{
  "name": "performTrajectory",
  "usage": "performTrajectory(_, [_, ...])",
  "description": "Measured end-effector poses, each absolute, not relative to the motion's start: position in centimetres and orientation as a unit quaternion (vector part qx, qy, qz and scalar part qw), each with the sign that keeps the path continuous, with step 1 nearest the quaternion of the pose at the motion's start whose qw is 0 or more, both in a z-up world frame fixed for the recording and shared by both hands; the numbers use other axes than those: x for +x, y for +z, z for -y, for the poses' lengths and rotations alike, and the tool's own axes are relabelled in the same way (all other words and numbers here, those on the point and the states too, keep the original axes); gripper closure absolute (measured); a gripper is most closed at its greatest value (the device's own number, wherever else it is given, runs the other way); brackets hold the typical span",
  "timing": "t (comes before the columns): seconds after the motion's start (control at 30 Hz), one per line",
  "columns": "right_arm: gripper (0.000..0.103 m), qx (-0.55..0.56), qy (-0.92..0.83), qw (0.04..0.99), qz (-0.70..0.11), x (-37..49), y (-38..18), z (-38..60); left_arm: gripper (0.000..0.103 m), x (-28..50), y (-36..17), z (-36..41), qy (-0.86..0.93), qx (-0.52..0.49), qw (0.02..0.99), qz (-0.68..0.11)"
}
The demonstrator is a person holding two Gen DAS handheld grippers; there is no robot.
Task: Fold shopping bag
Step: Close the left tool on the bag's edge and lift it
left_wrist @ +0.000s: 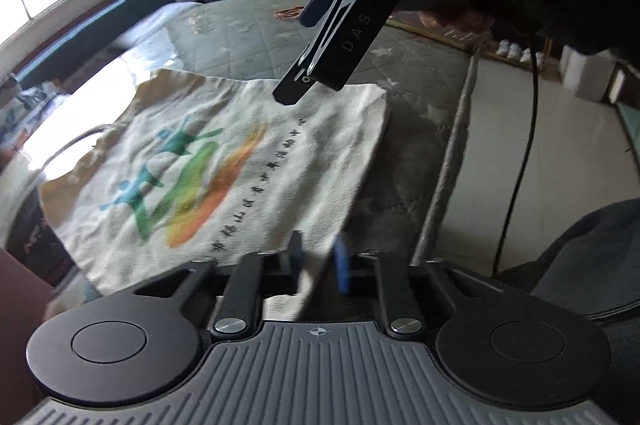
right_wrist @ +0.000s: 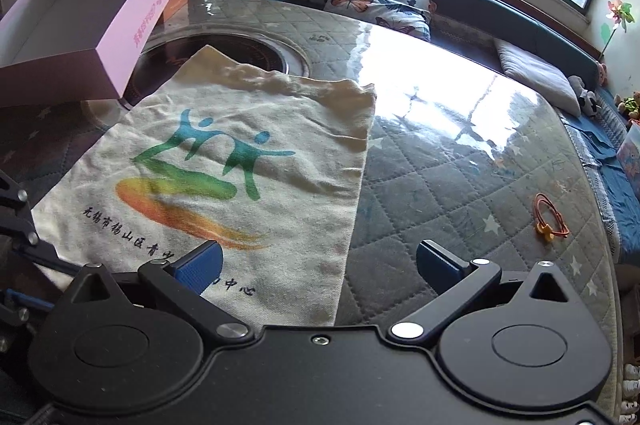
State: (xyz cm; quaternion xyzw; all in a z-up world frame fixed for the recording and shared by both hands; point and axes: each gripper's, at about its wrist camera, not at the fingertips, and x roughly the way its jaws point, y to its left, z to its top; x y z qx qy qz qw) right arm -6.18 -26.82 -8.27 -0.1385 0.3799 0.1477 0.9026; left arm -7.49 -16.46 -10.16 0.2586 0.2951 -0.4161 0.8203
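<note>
Left gripper [left_wrist: 318,261]: blue pads close together with a narrow gap, hovering at the near hem of the canvas tote bag [left_wrist: 224,177]; whether any cloth sits between them I cannot tell (motion blur there).

Right gripper [right_wrist: 320,261]: fingers wide apart, straddling the bag's right near corner, one pad over the printed lettering, the other over the quilted table cover [right_wrist: 460,185]. Holding nothing.

Bag lies spread flat, print side up, on the round table, its far end over the dark inset hob [right_wrist: 248,53], handles [left_wrist: 60,153] trailing off the far side. No fold visible.

Risks, as judged:
- A pinch that takes only the top layer would let the bag open and balloon instead of folding.
- The glossy cover film looks slippery, so the bag may slide rather than crease.
- The pink box lid [right_wrist: 100,5] overhangs the far left edge and could snag a lifted flap.
- Loose handles may bunch inside a fold.
- The orange cord [right_wrist: 550,221] lies well clear.
</note>
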Motion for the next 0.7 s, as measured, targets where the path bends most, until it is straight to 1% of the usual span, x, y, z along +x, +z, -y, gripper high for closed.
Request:
performTrajectory(0.03, [0.0,-0.143,0.152,0.901,-0.379,-6.4,-8.3,26.7,0.098,-7.5,-10.1,16.5,-0.417,0.258,0.82,-0.294])
performTrajectory(0.17, [0.0,-0.163,0.176,0.896,-0.373,-7.3,-8.0,26.3,0.1,-7.7,-9.8,16.8,-0.419,0.257,0.821,-0.291])
performTrajectory(0.23, [0.0,-0.172,0.199,0.891,-0.369,-8.0,-7.7,26.1,0.1,-7.7,-9.7,16.9,-0.42,0.257,0.821,-0.289])
performTrajectory(0.33, [0.0,-0.191,0.235,0.88,-0.366,-9.2,-7.4,25.6,0.1,-5.6,-8.4,14.9,-0.413,0.249,0.829,-0.284])
performTrajectory(0.67, [0.0,-0.291,0.319,0.84,-0.328,-12.7,-8.4,21.7,0.1,-4.2,-6.8,14.8,-0.402,0.226,0.844,-0.273])
performTrajectory(0.7, [0.003,-0.302,0.32,0.837,-0.325,-12.8,-8.6,21.2,0.1,-4.2,-6.7,14.6,-0.403,0.224,0.845,-0.272])
